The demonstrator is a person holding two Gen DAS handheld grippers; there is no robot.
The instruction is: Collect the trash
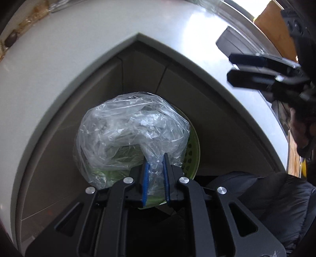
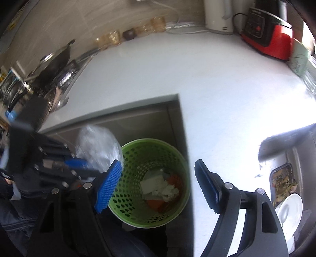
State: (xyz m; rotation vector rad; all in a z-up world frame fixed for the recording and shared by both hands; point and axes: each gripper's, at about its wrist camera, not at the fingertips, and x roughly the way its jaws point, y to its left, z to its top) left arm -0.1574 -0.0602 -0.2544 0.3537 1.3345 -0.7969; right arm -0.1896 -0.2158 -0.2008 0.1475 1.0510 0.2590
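White countertop is wrapping around an inside corner, filling the right wrist view from 10 to 3 o'clock. Green perforated wastebasket is sitting on the floor in that corner, near frame centre; paper scraps and something orange are lying at its bottom.

Crumpled clear plastic bag is hanging above the basket's rim — in the left wrist view it is covering most of the basket, only a green sliver showing at 3 o'clock.

Left gripper is clamping the bag's lower edge between its blue pads; bag film is bunching in the narrow gap.

Right gripper is hovering over the basket, jaws spread wide, nothing between them.

Red-and-black cooker is sitting at 1 o'clock, white kettle at 12. White plate is lying at 4 o'clock, in what looks like a sink. Wok with a glass lid is sitting at 10 o'clock — blurred.
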